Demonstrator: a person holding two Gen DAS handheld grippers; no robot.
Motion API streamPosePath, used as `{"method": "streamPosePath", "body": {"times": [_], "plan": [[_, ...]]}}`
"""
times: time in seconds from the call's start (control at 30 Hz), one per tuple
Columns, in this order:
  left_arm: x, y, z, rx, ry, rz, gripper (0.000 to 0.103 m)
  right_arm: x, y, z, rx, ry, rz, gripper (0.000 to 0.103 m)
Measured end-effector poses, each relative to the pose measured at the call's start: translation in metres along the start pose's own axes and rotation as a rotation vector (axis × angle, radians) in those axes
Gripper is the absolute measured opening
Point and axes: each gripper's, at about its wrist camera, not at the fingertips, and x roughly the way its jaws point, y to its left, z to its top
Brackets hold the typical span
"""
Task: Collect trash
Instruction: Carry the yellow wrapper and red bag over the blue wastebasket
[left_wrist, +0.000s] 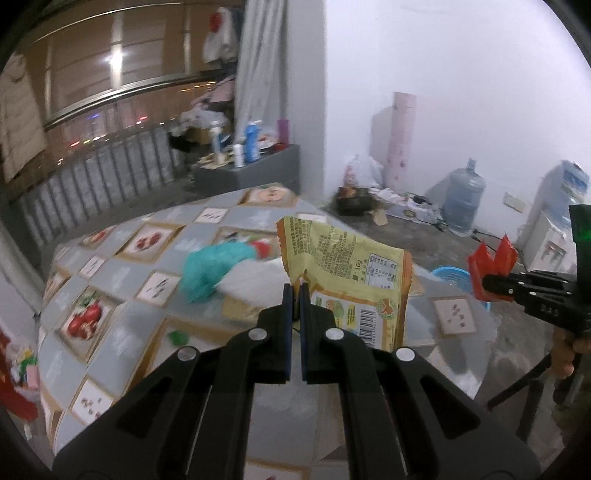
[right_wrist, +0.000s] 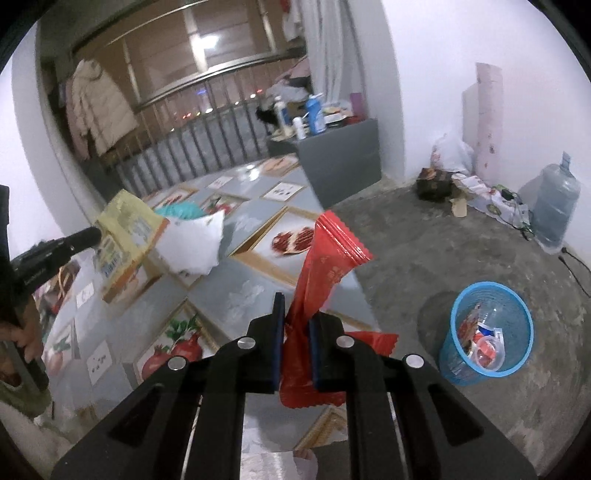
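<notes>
Your left gripper (left_wrist: 295, 286) clamped on a yellow printed snack wrapper (left_wrist: 351, 266) above the tiled tablecloth (left_wrist: 122, 295), your right gripper (right_wrist: 297, 308) pinching a red crinkled foil wrapper (right_wrist: 325, 258), blue mesh bin (right_wrist: 487, 332) on the floor, seemingly holding scraps.

A table (right_wrist: 255, 291) wears a grey cloth (left_wrist: 122, 332) printed with framed fruit pictures. Beyond it stands a grey cabinet (right_wrist: 343, 162) crowded with bottles, among them a blue-and-white bottle (left_wrist: 252, 142) and a small white bottle (right_wrist: 300, 127). A railing (left_wrist: 92, 177) runs below a wide window (left_wrist: 110, 74) showing night lights. A pale coat (right_wrist: 99, 107) hangs at the left. Against the white wall (left_wrist: 461, 74) leans a pink roll (left_wrist: 400, 140), with a white bag (right_wrist: 452, 153) and a dark box (right_wrist: 434, 188) near it on the concrete floor (right_wrist: 424, 251). A large water jug (right_wrist: 556, 203) stands farther right; the left wrist view also shows a white water dispenser (left_wrist: 554, 221).
</notes>
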Motion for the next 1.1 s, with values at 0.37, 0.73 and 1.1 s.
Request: {"method": "streamPosePath", "body": {"times": [0.37,0.73,1.1], "plan": [[0.056,-0.09,0.054,0.154,-0.003,-0.143,0.001,-0.019,-0.073,0.014,0.131,-0.068,-0.075,0.011],[0.164,-0.206,0.092,0.271,0.174,-0.343,0.001,-0.007,-0.213,0.026,0.42,-0.037,-0.177,0.011],[0.323,-0.313,0.071,0.286,0.531,-0.404,0.002,0.07,-0.349,-0.01,0.742,0.147,-0.226,0.012]]}}
